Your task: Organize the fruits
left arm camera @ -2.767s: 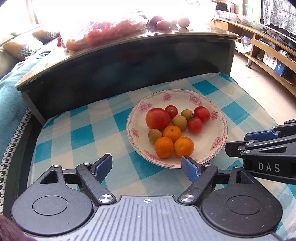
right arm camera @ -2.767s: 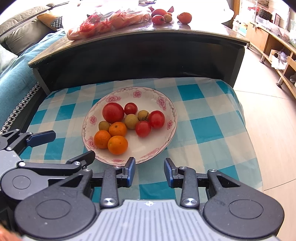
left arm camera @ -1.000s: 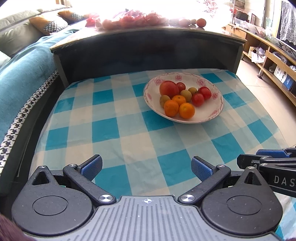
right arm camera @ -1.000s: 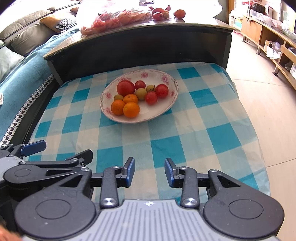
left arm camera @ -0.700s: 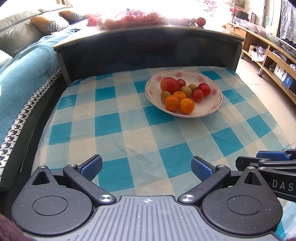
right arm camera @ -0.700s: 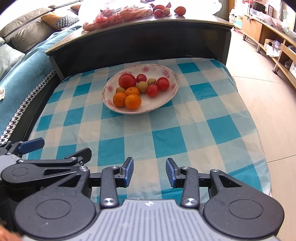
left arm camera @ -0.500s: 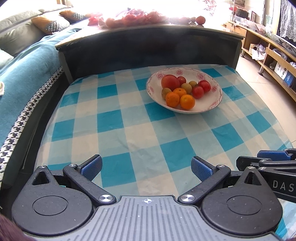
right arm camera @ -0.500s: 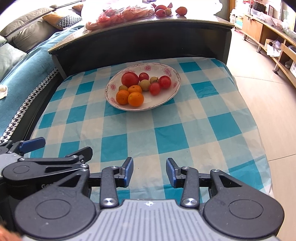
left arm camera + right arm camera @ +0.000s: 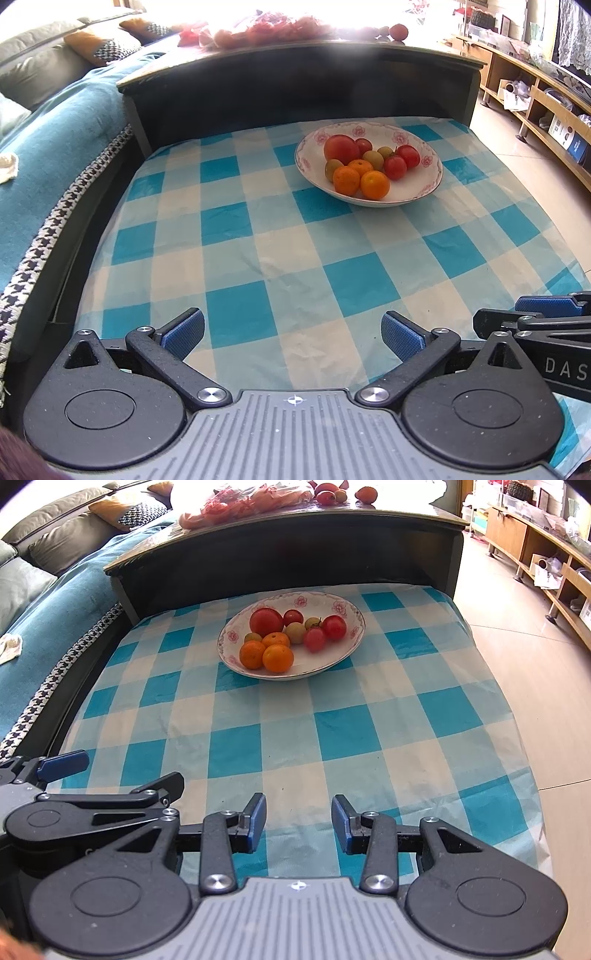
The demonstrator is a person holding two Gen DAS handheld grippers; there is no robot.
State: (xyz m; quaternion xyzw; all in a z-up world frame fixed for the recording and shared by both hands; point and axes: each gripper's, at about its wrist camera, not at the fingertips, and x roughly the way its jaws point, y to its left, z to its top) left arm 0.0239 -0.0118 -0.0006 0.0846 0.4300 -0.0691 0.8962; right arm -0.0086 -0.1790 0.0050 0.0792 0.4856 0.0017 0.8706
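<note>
we see a blue-and-white checked tablecloth (image 9: 295,738) with a dark raised ledge (image 9: 280,550) along its far edge. toward that ledge sits a floral-rimmed white bowl (image 9: 343,609), holding one big tomato (image 9: 266,621), smaller tomatoes, three oranges (image 9: 277,658) and greenish-yellow fruits. well short of the bowl, at the cloth's near edge, our left gripper (image 9: 291,330) stands spread wide and empty; beside it our right gripper (image 9: 298,821) is parted more narrowly, gripping nothing, its jaws having just opened slightly.

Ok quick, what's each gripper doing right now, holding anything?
Left gripper: open, holding nothing.
Right gripper: open, narrower gap, holding nothing.
</note>
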